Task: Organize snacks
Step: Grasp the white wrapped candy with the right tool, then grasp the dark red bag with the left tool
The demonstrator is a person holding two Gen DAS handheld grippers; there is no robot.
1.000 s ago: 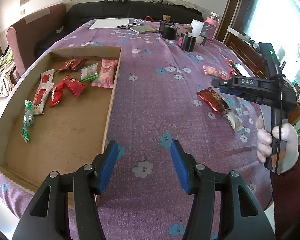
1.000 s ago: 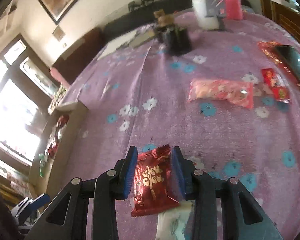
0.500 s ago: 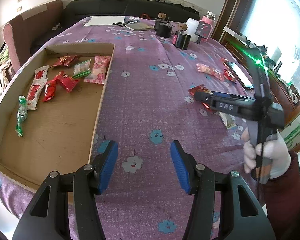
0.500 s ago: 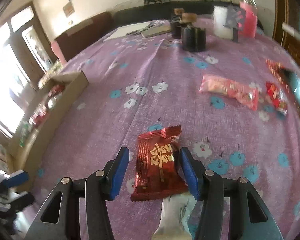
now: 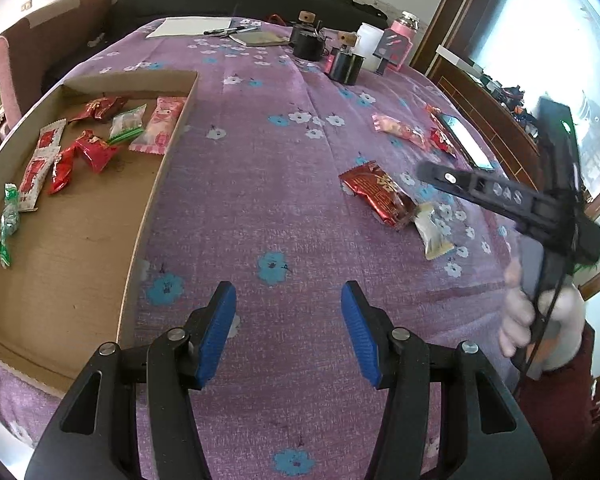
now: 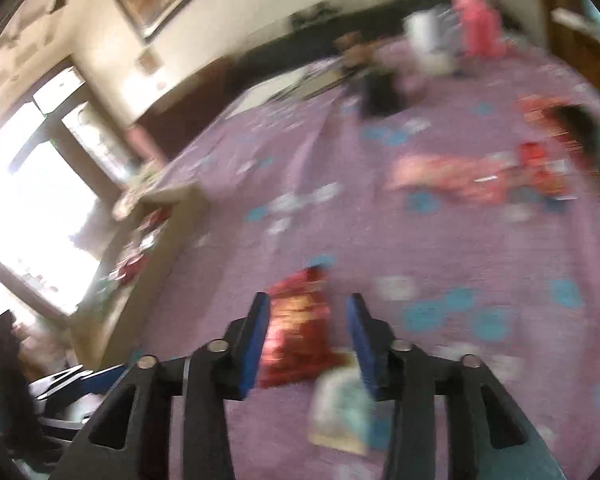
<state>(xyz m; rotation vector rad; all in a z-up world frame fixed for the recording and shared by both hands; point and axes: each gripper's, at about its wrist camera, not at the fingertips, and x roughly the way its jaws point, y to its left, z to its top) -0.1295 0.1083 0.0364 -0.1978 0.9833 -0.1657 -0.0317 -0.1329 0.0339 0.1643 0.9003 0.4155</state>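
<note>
A dark red snack packet (image 5: 376, 194) lies flat on the purple flowered cloth (image 5: 268, 184), with a cream packet (image 5: 432, 228) against its near end. My right gripper (image 6: 309, 340) hangs just behind them, jaws opening. The red packet (image 6: 296, 328) sits between the blue pads, with a gap on the right side; this view is blurred. In the left wrist view a gloved hand (image 5: 540, 320) holds that gripper (image 5: 432, 172) above the packets. My left gripper (image 5: 290, 332) is open and empty over bare cloth. A cardboard tray (image 5: 80, 248) at the left holds several snacks.
A pink packet (image 5: 398, 130), small red packets (image 5: 440, 140) and a phone (image 5: 464, 144) lie at the right. Black cups (image 5: 344, 66), a white jar (image 5: 370, 40), a pink bottle (image 5: 398, 40) and papers (image 5: 192, 26) stand at the far end. A sofa lies beyond.
The right gripper's pads pressed the red packet a second ago; they have since spread and the gripper has drawn back, baring the packet on the cloth. The left gripper stays open.
</note>
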